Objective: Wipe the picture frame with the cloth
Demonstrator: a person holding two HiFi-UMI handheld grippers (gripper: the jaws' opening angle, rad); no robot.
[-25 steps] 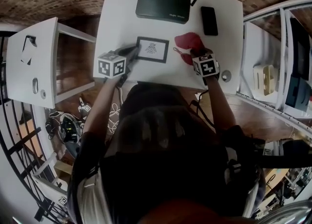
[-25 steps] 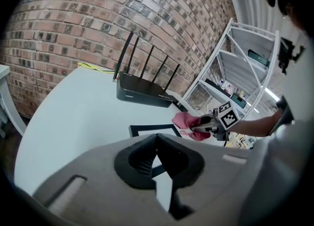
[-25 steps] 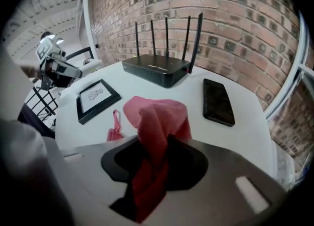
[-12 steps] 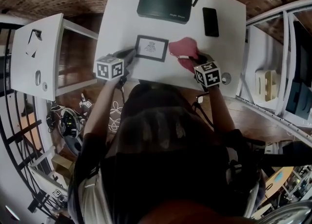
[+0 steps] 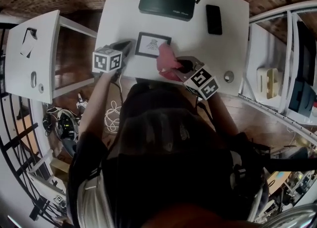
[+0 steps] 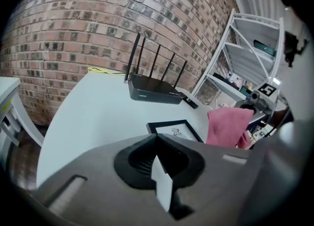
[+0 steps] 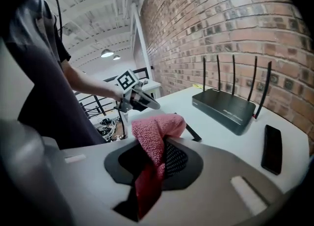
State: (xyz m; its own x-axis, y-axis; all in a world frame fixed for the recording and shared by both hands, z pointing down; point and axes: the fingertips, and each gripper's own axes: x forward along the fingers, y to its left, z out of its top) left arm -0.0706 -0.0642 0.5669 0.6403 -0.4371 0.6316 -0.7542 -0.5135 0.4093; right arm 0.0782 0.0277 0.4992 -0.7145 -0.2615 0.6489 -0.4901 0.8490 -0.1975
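A white table (image 5: 124, 9) stands against a brick wall. At its back edge sits a black router (image 5: 166, 1) with 5 antennas, and a black phone (image 5: 213, 19) lies flat just to the router's right. At the far left, apart from the table, stands a lower white side table (image 5: 29, 58).

The left gripper (image 5: 129, 46) reaches in over the table's near left part. Its jaws are pressed together with nothing between them, and their tips sit just beside the left edge of the picture frame (image 5: 151, 44). Whether they touch it cannot be told. The black-rimmed frame lies flat near the table's front middle, with a small drawing on its white sheet.

To its right, the red cloth (image 5: 167, 62) hangs bunched over the frame's near right corner, lifted off the table in the left gripper view. The right gripper (image 5: 181, 66) comes in from the near right. Its jaws have just been closing and now pinch the cloth, with a fold sticking up past the tips and the rest trailing down between them.

A small round metal thing (image 5: 228, 77) lies near the table's front right corner. A white shelf unit (image 5: 277, 48) stands at the far right.
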